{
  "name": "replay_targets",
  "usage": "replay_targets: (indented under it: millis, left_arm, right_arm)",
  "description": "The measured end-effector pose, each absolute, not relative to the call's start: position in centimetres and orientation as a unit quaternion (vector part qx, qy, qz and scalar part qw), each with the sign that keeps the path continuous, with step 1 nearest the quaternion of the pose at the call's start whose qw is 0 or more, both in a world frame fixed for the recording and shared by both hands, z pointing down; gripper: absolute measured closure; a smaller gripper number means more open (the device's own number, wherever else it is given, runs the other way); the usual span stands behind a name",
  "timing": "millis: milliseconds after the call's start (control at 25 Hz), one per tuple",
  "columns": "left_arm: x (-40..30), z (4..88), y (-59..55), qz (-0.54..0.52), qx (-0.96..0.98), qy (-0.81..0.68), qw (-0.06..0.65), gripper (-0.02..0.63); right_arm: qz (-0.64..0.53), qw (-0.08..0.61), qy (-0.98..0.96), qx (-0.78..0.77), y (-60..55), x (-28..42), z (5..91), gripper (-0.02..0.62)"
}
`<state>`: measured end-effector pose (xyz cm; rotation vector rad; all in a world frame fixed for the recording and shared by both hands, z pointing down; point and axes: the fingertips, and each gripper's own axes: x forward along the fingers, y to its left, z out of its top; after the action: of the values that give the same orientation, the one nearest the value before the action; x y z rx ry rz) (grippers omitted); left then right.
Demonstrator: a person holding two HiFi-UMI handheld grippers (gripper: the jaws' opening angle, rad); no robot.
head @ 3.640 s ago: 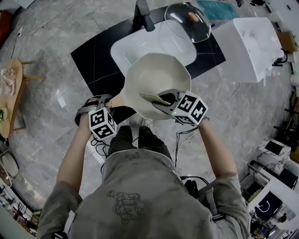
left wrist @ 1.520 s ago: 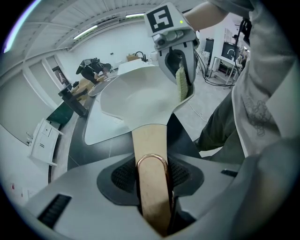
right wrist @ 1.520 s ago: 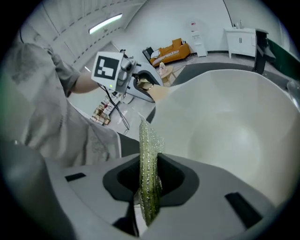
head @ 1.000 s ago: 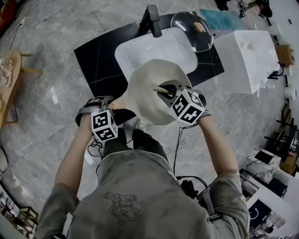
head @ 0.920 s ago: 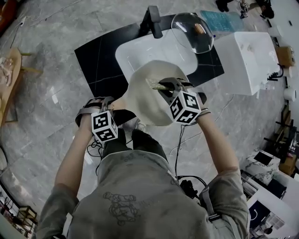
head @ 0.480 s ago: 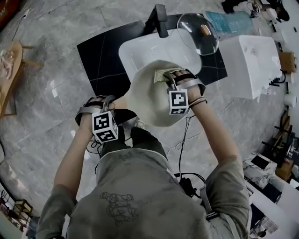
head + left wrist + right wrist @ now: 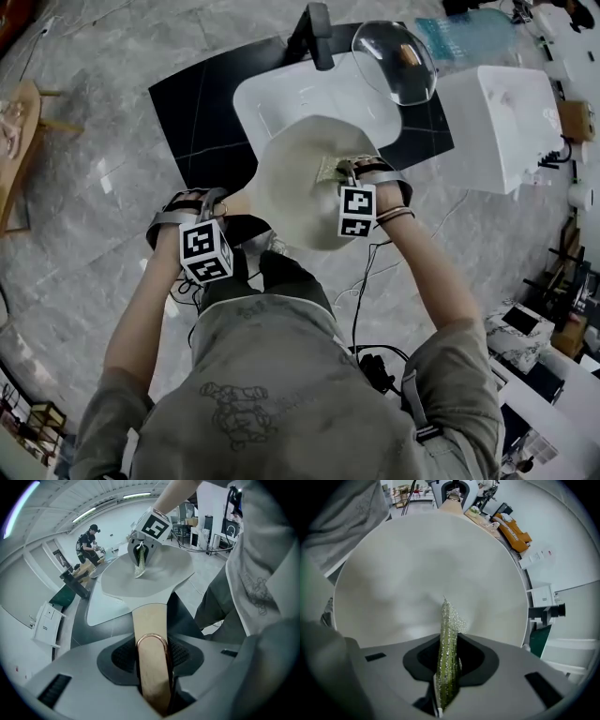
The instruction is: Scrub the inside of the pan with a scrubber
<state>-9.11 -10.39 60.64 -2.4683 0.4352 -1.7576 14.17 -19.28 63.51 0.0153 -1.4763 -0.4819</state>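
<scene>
A cream pan with a wooden handle hangs over the white sink. My left gripper is shut on that handle, with the copper hanging loop showing between the jaws. My right gripper reaches into the pan's bowl and is shut on a thin green and silver scrubber. The scrubber's tip presses against the pan's inner surface, right of the middle of the bowl in the head view.
A black faucet rises at the sink's far edge. A glass lid lies at the sink's right, beside a white box-like unit. The sink sits in a black counter on grey marble floor. A person works in the background.
My right gripper swept the scrubber from the pan's right side up to its far rim, then back down toward the middle right. The left gripper and pan handle stayed put.
</scene>
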Motion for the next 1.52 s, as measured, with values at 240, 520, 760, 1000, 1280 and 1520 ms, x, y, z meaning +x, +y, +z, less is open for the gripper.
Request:
replay_targets:
  millis: [240,520,760,1000,1280,1520]
  left_arm:
    - [-9.0,60.8,-10.4,-0.573,-0.807,0.142,0.032,0.445]
    - [-9.2,60.8,-10.6,-0.581,-0.800,0.149,0.036,0.445]
    - [-9.2,60.7,-10.6,-0.584,-0.797,0.152,0.032,0.445]
    - [-9.3,60.8,-10.7,-0.586,-0.794,0.160,0.034,0.444]
    - [-9.3,60.2,-10.4,-0.588,-0.794,0.149,0.036,0.380]
    - [-9.8,58.6,-9.3,-0.575,-0.805,0.147,0.012,0.357]
  right_arm:
    - [-0.089,0.715,-0.693,0.027,-15.4,15.7,63.1,0.517]
    - [-0.019,0.712,-0.702,0.002,-9.6,15.6,63.0,0.517]
    - [0.114,0.655,-0.747,0.001,-5.1,12.3,62.4,0.517]
    - [0.254,0.537,-0.803,0.047,-4.4,7.5,60.1,0.517]
    - [0.332,0.378,-0.853,0.135,-7.0,3.9,56.4,0.517]
    - [0.334,0.270,-0.864,0.262,-10.7,4.8,52.3,0.518]
